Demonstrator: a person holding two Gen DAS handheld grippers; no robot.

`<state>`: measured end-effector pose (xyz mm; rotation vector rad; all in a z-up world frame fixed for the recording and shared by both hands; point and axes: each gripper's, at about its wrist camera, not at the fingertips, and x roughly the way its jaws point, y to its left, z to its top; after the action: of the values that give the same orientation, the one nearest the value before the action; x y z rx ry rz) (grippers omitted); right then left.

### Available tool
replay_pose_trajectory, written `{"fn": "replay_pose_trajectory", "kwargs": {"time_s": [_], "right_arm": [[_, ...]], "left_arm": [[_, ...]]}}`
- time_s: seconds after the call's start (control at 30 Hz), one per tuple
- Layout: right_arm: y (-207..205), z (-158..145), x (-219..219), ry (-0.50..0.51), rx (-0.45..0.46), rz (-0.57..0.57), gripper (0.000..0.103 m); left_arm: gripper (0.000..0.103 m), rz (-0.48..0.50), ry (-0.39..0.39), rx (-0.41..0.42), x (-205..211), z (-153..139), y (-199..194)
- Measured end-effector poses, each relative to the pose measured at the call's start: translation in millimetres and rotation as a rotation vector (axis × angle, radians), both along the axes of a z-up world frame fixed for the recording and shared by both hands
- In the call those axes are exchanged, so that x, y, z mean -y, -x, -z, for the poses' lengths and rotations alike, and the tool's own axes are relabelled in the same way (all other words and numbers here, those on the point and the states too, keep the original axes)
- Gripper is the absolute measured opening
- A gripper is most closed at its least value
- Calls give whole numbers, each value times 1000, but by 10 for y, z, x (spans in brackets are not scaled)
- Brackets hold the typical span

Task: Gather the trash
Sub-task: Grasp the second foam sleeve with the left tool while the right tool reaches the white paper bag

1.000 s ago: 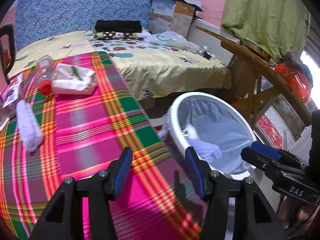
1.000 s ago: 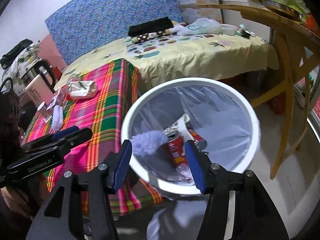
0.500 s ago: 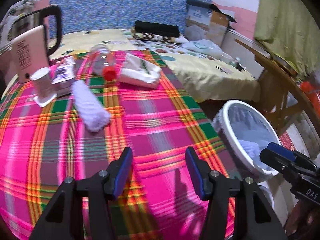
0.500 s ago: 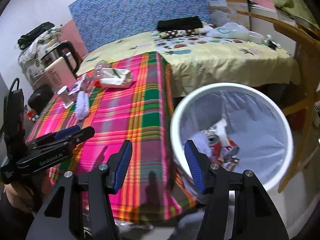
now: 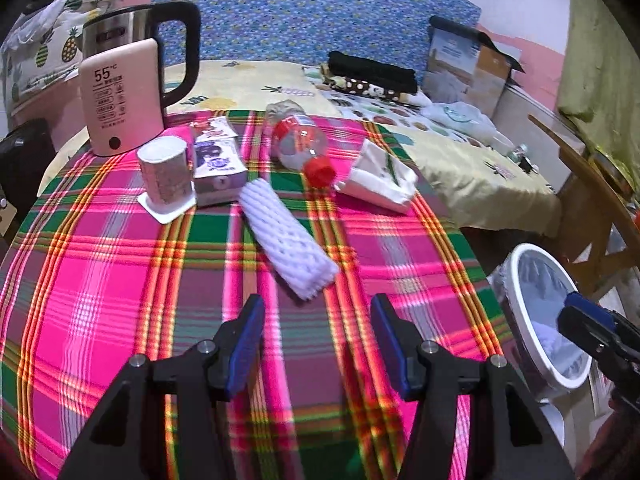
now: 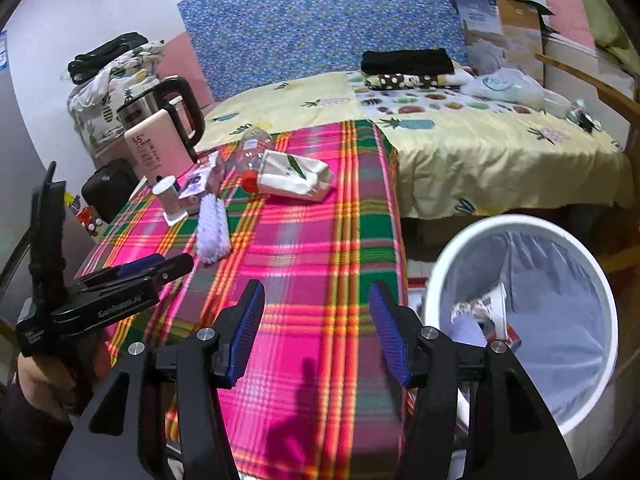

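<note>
On the pink plaid tablecloth lie a white foam net sleeve, a clear plastic bottle with a red cap, a white tissue pack, a purple carton and a paper cup. My left gripper is open and empty, just short of the foam sleeve. My right gripper is open and empty over the table's right edge, beside the white lined bin that holds cans and scraps. The bin also shows in the left wrist view.
A pink kettle stands at the table's back left. A bed with a yellow sheet lies behind the table. A wooden table frame stands at the right behind the bin. A black bag sits left of the table.
Both grippers swung left from the bin towards the table. A white foam piece left the right gripper's jaws and lies in the bin. The left gripper now faces the foam sleeve.
</note>
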<state>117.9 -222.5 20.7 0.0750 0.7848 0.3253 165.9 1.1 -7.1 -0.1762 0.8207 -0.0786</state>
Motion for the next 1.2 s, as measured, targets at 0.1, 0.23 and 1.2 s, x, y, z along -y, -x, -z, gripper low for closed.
{"fn": "replay_pose_trajectory", "kwargs": {"time_s": [0.1, 0.23, 1.2], "right_arm": [[-65, -31, -43, -3, 8, -4, 56], [-155, -34, -86, -1, 7, -3, 56], [-1111, 105, -399, 12, -31, -107, 57]], "left_arm": [[57, -14, 7, -12, -54, 25, -112], [57, -30, 23, -34, -89, 90, -292], [27, -23, 0, -36, -349, 292, -504]]}}
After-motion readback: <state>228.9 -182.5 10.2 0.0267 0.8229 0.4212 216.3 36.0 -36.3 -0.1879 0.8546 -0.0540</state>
